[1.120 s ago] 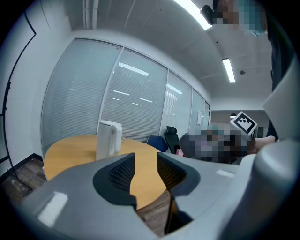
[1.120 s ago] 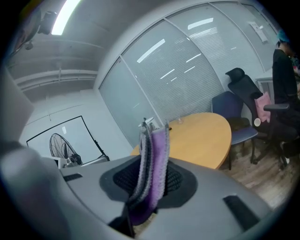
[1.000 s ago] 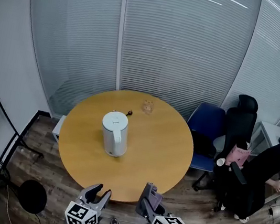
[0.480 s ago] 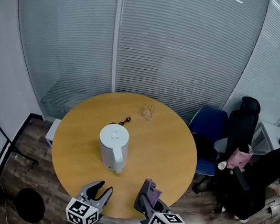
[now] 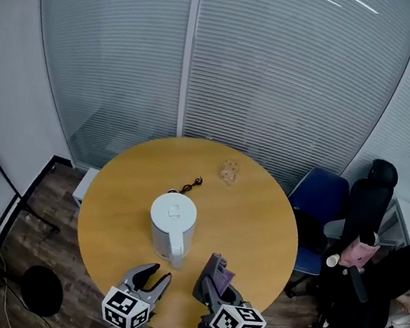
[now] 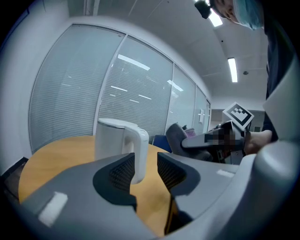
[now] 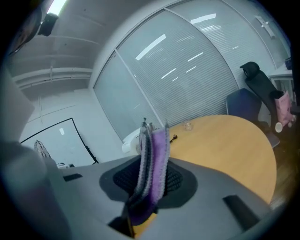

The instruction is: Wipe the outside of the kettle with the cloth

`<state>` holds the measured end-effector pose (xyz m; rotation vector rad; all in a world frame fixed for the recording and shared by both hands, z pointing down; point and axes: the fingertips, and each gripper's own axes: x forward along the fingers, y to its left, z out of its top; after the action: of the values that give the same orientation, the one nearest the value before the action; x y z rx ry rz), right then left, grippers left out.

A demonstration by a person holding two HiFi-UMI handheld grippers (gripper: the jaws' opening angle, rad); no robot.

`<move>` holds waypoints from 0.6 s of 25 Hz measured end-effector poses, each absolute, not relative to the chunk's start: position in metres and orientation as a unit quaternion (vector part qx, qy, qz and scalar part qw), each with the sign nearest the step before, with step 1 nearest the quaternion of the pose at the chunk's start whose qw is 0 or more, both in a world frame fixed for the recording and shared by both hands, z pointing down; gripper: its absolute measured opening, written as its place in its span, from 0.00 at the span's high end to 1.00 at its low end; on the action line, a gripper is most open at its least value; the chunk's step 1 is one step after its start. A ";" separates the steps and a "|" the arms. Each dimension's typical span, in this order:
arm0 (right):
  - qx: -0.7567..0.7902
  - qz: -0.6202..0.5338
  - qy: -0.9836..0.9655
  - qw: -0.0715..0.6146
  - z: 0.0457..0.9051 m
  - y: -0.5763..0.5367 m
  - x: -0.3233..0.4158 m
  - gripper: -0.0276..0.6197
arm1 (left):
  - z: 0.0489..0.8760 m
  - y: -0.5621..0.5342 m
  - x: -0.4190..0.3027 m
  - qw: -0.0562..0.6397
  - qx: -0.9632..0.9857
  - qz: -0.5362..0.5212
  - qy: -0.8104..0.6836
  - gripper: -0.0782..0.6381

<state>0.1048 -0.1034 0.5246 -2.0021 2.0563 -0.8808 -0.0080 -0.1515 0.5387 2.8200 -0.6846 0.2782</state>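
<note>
A white electric kettle (image 5: 172, 227) stands on the round wooden table (image 5: 259, 215), its handle toward me. In the left gripper view the kettle (image 6: 117, 143) rises just beyond the jaws. My left gripper (image 5: 152, 277) is open with nothing between its fingers, close in front of the kettle's handle. To its right, my right gripper (image 5: 212, 271) is shut on a folded purple and grey cloth (image 7: 153, 161), which stands up between the pads; the cloth (image 5: 220, 275) shows purple in the head view too. The kettle (image 7: 132, 142) is partly hidden behind the cloth in the right gripper view.
A small black cord or plug (image 5: 188, 185) and a small clear glass (image 5: 228, 171) lie on the far part of the table. A blue chair (image 5: 326, 207) and a black office chair (image 5: 370, 202) stand at the right, with a person (image 5: 406, 267) beyond. A black fan (image 5: 41, 289) sits on the floor at the left.
Both grippers have moved forward over the table edge toward the kettle, which now lies much closer. The right gripper still holds the cloth; the left stays open.
</note>
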 end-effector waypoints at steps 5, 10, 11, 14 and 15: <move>-0.640 -0.305 0.702 0.071 0.524 -0.133 0.118 0.82 | 0.540 -0.161 0.007 0.123 0.953 0.098 -0.258 0.68; -0.622 -0.323 0.704 0.112 0.523 -0.162 0.132 0.82 | 0.540 -0.169 0.025 0.126 0.949 0.098 -0.272 0.65; -0.617 -0.330 0.703 0.125 0.523 -0.168 0.135 0.82 | 0.540 -0.171 0.028 0.126 0.948 0.098 -0.274 0.65; -0.599 -0.345 0.705 0.157 0.519 -0.186 0.137 0.82 | 0.539 -0.175 0.034 0.121 0.946 0.100 -0.285 0.65; -0.593 -0.348 0.707 0.164 0.517 -0.192 0.137 0.82 | 0.539 -0.176 0.035 0.119 0.945 0.101 -0.289 0.65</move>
<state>0.1369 -0.1921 0.5172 -1.6919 2.0154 -0.9928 0.0345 -0.1759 0.5391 2.7612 -0.8443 0.2957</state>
